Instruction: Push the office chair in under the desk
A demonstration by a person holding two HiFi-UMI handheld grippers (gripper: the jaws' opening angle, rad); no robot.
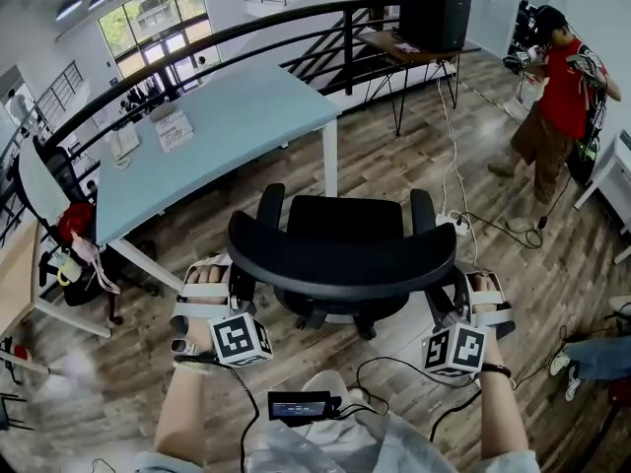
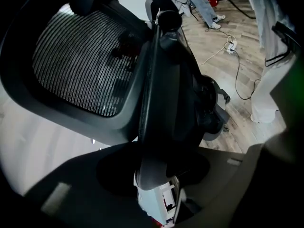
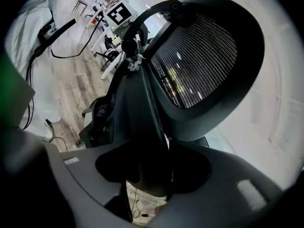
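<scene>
Closest to the lens in the head view: pale clothing over the lap and a small dark device (image 1: 301,405) with trailing cables. Just beyond, left gripper (image 1: 235,286) and right gripper (image 1: 455,302), each under its marker cube, set at either end of the curved backrest of the office chair (image 1: 340,254). Ahead of both tools, black seat and two armrests. Farther ahead and off toward the left tool's side, pale desk (image 1: 227,116), with its near white leg (image 1: 330,161) just past the seat. No part of the seat under the tabletop yet.

Left gripper view next. Jaws neither spread free nor pressed together: pinching the dark rim of the backrest, lodged in the notch between them. Striped mesh panel (image 2: 80,61) up and to the left of the jaws; chair base and wood floor off to their right.

Right gripper view last. Same picture mirrored: jaws clamped on the opposite rim, mesh up and to the right, floor and cables to the left.

As for progress: hold on the chair secured at both ends, push itself apparently barely begun. Left to do, by the look of it: steering the chair toward the left tool's side to line up with the open span of the desk, then rolling it forward to tuck the seat beneath.
</scene>
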